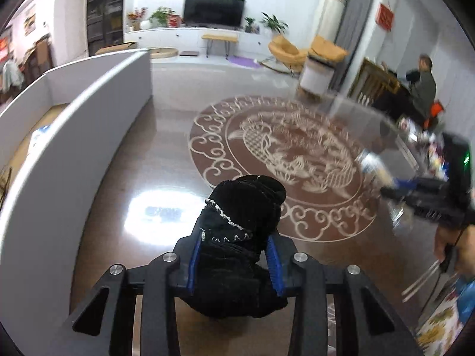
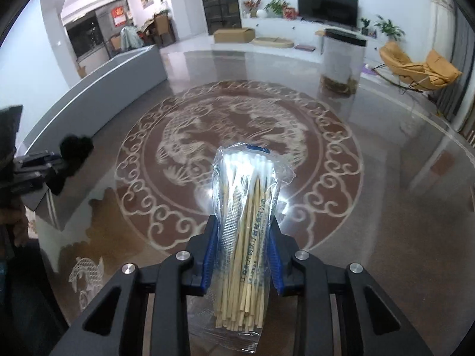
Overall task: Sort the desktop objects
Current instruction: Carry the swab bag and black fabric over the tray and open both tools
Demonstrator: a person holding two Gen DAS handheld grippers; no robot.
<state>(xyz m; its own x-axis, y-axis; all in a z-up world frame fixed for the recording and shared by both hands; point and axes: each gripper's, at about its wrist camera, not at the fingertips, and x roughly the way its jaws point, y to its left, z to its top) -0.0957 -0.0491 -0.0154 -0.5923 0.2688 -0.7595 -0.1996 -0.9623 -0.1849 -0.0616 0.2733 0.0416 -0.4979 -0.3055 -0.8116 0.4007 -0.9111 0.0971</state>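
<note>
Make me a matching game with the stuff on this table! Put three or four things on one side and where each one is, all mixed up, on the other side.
Things:
1. black cloth bundle
2. bag of cotton swabs
3. clear jar
4. grey bin

Places:
A. standing far back on the glass table
B. clamped in the right gripper
C. along the table's left side
D. clamped in the left gripper

Pairs: 1-D, 2-B, 3-A, 4-C
</note>
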